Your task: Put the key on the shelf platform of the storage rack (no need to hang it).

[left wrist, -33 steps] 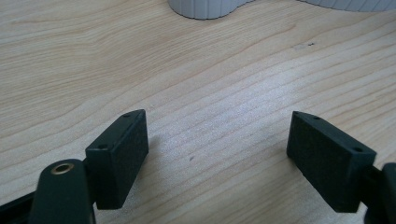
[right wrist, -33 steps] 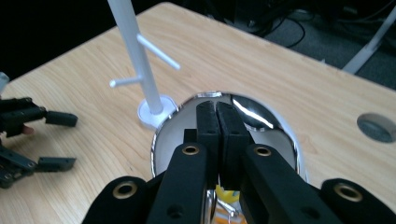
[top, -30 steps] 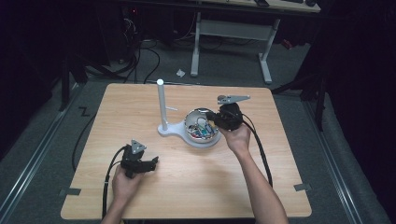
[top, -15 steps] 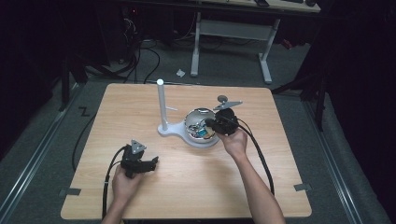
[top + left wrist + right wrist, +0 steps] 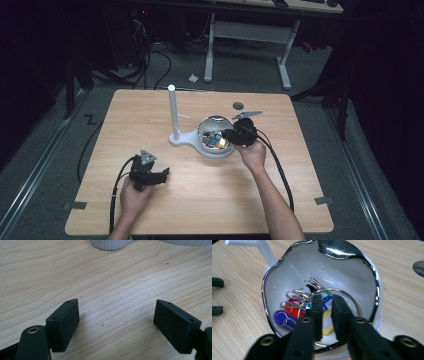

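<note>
A shiny, white-lined bowl [image 5: 216, 121] [image 5: 375, 290] sits mid-table. It holds a heap of coloured key tags [image 5: 287, 315] [image 5: 215, 141] on metal rings. My right gripper [image 5: 231, 135] [image 5: 327, 298] reaches down into the bowl from its right side. Its jaws have just been opening and stand a narrow gap apart just above the tags; blue and yellow tags show through the gap, and no pad presses on them. My left gripper [image 5: 162, 175] [image 5: 116, 312] rests low at the table's front left, open wide over bare wood.
A white stand with an upright post [image 5: 172, 112] joins the bowl's left side; its base [image 5: 110, 243] lies ahead of the left gripper. A small dark disc [image 5: 238, 105] [image 5: 419, 267] lies behind the bowl. Cables trail from both grippers toward the front edge.
My right hand has sunk toward the bowl, bringing its jaws down over the tags. The left hand has stayed put.
</note>
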The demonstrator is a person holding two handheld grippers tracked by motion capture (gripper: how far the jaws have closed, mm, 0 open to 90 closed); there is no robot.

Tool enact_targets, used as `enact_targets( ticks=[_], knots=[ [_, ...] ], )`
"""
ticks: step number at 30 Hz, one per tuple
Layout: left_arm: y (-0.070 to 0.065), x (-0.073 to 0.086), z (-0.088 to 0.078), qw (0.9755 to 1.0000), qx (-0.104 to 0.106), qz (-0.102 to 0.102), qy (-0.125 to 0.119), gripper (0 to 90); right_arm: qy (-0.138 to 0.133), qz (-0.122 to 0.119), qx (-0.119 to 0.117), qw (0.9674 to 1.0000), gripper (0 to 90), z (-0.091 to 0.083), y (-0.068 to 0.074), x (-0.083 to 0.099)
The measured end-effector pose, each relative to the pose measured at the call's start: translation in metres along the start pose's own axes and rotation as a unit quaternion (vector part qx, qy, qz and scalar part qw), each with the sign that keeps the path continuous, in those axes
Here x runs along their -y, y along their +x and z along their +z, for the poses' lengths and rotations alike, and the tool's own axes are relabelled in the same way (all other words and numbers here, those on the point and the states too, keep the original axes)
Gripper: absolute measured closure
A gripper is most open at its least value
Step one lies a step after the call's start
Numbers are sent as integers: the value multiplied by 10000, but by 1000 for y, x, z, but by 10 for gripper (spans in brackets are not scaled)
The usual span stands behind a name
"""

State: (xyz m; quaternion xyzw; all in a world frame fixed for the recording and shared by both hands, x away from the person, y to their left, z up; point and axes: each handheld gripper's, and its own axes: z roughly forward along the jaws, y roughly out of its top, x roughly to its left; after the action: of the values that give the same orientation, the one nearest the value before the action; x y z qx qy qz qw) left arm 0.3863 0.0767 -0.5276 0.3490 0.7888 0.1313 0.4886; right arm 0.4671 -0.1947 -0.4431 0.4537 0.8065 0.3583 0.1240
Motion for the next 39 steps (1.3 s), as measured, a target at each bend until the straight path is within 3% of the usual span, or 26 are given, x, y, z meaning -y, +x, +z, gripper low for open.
enact_targets(
  ticks=[7,13,20,25,29,39],
  knots=[
    [0,0,0,10000,4,3,3,210,-272,-67,44,9996,568,-14,4,-3],
    [0,0,0,10000,3,6,-2,210,-492,7,100,9987,482,-32,1,-4],
    [0,0,0,10000,4,22,-10,210,-582,-16,288,9979,451,-47,-1,-3],
    [0,0,0,10000,-1,11,-11,210,-813,82,358,9960,446,-60,-4,2],
    [0,0,0,10000,3,20,-12,210,-714,122,473,9963,447,-67,-8,8],
    [0,0,0,10000,2,20,-11,210,-887,196,576,9942,448,-92,-12,18]
  ],
)
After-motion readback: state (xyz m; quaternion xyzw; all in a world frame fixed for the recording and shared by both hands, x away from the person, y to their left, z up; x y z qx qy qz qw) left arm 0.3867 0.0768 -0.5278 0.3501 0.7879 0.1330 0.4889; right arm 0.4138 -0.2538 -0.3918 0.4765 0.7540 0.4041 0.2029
